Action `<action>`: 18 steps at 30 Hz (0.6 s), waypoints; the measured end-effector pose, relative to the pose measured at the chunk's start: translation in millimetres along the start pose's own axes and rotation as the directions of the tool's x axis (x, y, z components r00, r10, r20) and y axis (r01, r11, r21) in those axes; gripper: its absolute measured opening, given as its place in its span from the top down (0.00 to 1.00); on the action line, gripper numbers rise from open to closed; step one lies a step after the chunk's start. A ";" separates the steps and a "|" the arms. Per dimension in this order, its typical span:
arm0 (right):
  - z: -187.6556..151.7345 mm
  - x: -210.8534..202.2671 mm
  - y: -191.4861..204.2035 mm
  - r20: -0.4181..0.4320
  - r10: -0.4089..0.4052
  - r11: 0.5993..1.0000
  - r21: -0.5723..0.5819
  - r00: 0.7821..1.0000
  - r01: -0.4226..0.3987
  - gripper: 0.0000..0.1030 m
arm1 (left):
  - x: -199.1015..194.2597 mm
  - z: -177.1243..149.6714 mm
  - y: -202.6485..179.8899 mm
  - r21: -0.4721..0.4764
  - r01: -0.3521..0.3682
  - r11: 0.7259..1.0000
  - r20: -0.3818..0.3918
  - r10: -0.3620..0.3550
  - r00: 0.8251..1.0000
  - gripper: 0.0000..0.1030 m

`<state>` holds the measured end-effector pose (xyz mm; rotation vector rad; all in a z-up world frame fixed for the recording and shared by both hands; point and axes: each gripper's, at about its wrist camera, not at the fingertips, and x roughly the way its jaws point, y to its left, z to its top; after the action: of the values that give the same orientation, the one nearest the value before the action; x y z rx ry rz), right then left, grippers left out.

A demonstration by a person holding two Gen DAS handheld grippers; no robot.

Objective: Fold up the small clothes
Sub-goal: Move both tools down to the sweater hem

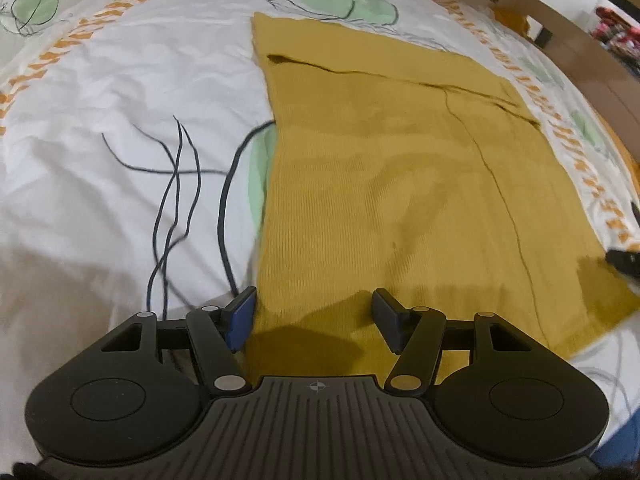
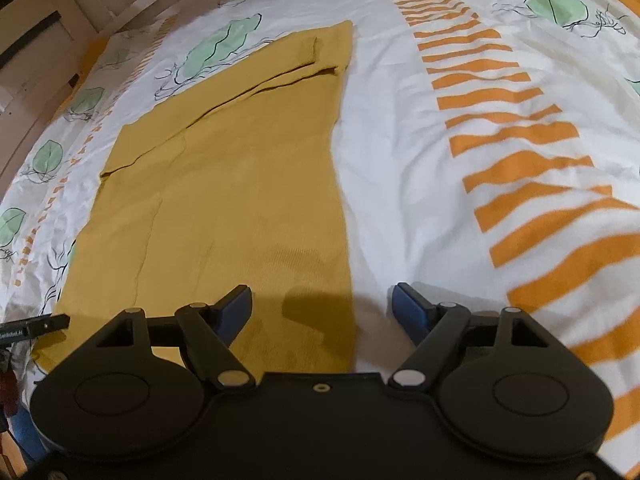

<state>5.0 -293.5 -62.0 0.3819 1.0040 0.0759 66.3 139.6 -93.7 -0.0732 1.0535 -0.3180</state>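
Mustard knit garment (image 1: 400, 184) lay flat on the bed cover (image 1: 120, 80), near its long edge, already narrowed: side panels and a sleeve folded inward. Judged roughly halfway; bottom-to-top folding still left. Left gripper (image 1: 314, 314) hovered wide open over the near hem, holding nothing. Right gripper (image 2: 322, 308) also spread wide and empty, straddling the garment's right edge. No legible writing or brand readable anywhere

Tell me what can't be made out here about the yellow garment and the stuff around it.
- Yellow garment, left wrist view: near hem hidden behind the left hand-held gripper.
- Right wrist view: its near hem hidden behind the right hand-held gripper.
- Dark object, left wrist view: cut off by the right edge, unidentifiable.
- Garment type: folded, unclear.
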 end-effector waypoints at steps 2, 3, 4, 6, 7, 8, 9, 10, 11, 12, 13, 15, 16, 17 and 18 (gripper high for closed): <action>-3.6 -2.0 0.6 0.002 0.006 1.000 0.005 1.000 -0.006 0.23 | -2.9 -6.4 -0.5 0.006 0.002 1.000 -0.011 -0.002 1.000 0.42; -5.0 -2.8 0.9 0.003 0.009 1.000 0.006 1.000 -0.009 0.23 | -4.4 -8.8 0.2 0.002 0.007 1.000 -0.011 -0.007 1.000 0.42; -6.7 -3.8 1.4 0.004 0.012 1.000 0.004 1.000 -0.012 0.23 | -5.1 -10.0 0.3 0.000 0.010 1.000 -0.008 -0.010 1.000 0.42; -9.5 -5.4 3.2 0.003 0.018 1.000 -0.007 1.000 -0.018 0.21 | -6.2 -12.3 1.7 0.002 0.020 1.000 -0.001 -0.020 1.000 0.42; -11.4 -6.2 4.7 0.001 0.023 1.000 -0.018 1.000 -0.023 0.20 | -5.3 -12.6 2.7 0.001 0.023 1.000 0.002 -0.023 1.000 0.42; -12.8 -6.8 6.1 -0.001 0.025 0.999 -0.028 1.000 -0.025 0.20 | -3.9 -12.2 3.8 -0.002 0.026 1.000 0.003 -0.026 1.000 0.42; -14.1 -7.5 7.7 -0.004 0.025 0.999 -0.039 1.000 -0.026 0.20 | -2.8 -11.8 5.0 -0.005 0.029 1.000 0.003 -0.029 1.000 0.43; -15.5 -8.3 9.2 -0.009 0.027 0.998 -0.053 1.000 -0.028 0.20 | -2.6 -12.2 4.7 -0.006 0.031 0.999 0.005 -0.031 1.000 0.43; -16.6 -9.4 10.2 -0.011 0.031 0.998 -0.061 0.999 -0.031 0.20 | -1.8 -12.2 4.5 -0.006 0.035 0.999 0.007 -0.035 0.999 0.43; -17.9 -10.6 11.0 -0.015 0.037 0.997 -0.069 0.999 -0.038 0.20 | -1.6 -13.5 3.7 -0.005 0.038 0.999 0.009 -0.038 0.999 0.43; -19.0 -11.6 11.2 -0.017 0.042 0.996 -0.073 0.999 -0.044 0.20 | -1.3 -14.2 3.5 -0.002 0.038 0.999 0.011 -0.038 0.999 0.43; -20.8 -13.3 11.1 -0.019 0.054 0.995 -0.078 0.998 -0.055 0.20 | -1.4 -15.5 1.9 0.011 0.035 0.999 0.013 -0.035 0.999 0.43; -21.6 -13.7 11.0 -0.019 0.058 0.995 -0.080 0.998 -0.059 0.20 | -1.7 -15.7 0.9 0.018 0.032 0.999 0.014 -0.032 0.999 0.45; -22.0 -13.8 11.3 -0.020 0.061 0.995 -0.081 0.998 -0.062 0.20 | -2.2 -16.0 0.2 0.026 0.029 0.999 0.015 -0.030 0.999 0.53; -22.2 -13.6 11.2 -0.020 0.062 0.995 -0.081 0.998 -0.064 0.19 | -2.7 -16.2 0.1 0.026 0.025 0.999 0.018 -0.026 1.000 0.58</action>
<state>-19.6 -280.1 -57.7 0.3391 1.0030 0.1767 51.2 142.0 -99.4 -0.0662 1.0306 -0.3536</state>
